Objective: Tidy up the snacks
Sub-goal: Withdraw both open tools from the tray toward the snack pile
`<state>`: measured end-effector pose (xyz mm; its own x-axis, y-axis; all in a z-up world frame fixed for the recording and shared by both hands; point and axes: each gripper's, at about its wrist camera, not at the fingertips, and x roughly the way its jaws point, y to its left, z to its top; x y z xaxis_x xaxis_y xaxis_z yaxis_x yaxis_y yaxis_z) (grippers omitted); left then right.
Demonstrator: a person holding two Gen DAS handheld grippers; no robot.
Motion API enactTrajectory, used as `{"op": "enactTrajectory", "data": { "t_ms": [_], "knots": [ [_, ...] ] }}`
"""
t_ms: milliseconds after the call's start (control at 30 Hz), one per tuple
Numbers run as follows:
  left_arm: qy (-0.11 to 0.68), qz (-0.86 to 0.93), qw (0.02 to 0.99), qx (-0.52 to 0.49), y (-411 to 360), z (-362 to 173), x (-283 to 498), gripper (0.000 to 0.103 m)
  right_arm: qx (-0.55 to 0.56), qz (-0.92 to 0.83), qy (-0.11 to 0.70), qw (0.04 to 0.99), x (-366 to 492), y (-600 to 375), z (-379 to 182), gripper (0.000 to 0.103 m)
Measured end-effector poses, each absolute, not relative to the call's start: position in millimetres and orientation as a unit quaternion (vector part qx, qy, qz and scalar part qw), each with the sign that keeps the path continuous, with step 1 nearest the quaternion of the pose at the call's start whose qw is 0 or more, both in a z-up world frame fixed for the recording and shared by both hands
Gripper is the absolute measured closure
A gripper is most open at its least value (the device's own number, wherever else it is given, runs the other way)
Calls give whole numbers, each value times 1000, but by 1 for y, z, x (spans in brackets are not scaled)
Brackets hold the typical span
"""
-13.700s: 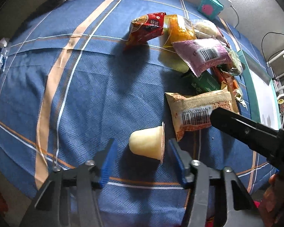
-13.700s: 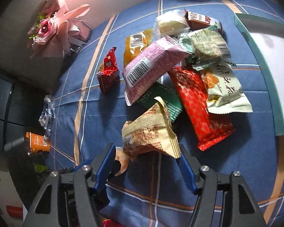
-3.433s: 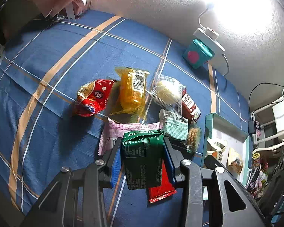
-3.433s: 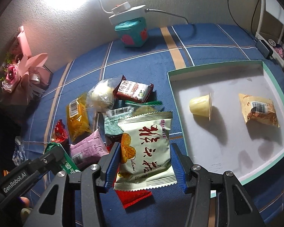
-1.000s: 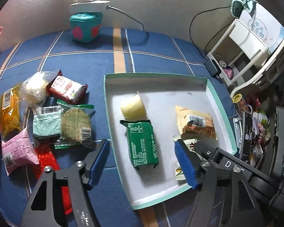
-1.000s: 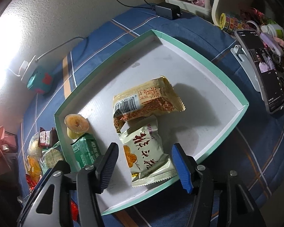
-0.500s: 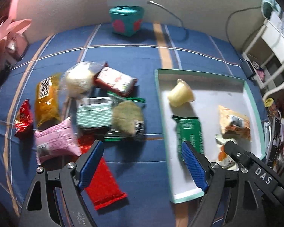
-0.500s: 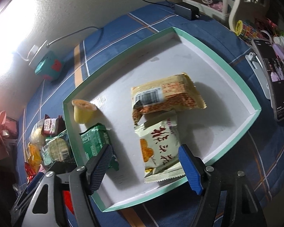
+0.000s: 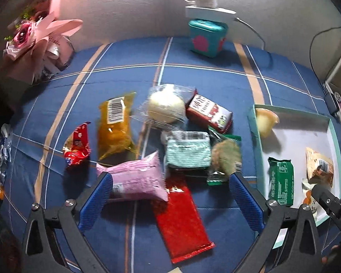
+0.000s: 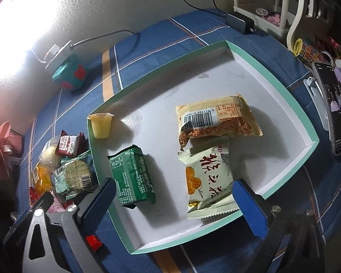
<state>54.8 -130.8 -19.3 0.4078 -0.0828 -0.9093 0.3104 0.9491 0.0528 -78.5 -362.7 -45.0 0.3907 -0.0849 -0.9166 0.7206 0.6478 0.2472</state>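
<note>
Here the left gripper has just been opening; its jaws stand wide and grip nothing, over the loose pile on the blue cloth. The pink pack lies just beside the left pad, with the red pack between the pads. The right gripper has also just been opening, and nothing is held; the white pack and green pack lie between its spread pads, inside the tray. Further in the tray sit the tan pack and the jelly cup. The left view is blurred, so the print on the packs is hard to read. A phone lies beside the tray's right rim, and a teal box stands by the wall.
</note>
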Motion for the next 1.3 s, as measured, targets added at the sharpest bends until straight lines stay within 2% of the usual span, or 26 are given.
{"op": "enactTrajectory", "data": {
  "t_ms": [467, 800, 1067, 1300],
  "knots": [
    [520, -98, 844, 84, -101, -13, 64, 1, 319, -239, 468, 789, -69, -345, -34, 0],
    [511, -28, 858, 55, -33, -2, 85, 1, 294, -191, 445, 824, -46, -309, -15, 0],
    [509, 15, 861, 20, 21, 4, 96, 1, 261, -155, 471, 828, -20, -268, -14, 0],
    [524, 19, 851, 17, 33, -2, 100, 1, 227, -120, 499, 828, -2, -228, -22, 0]
  ]
}}
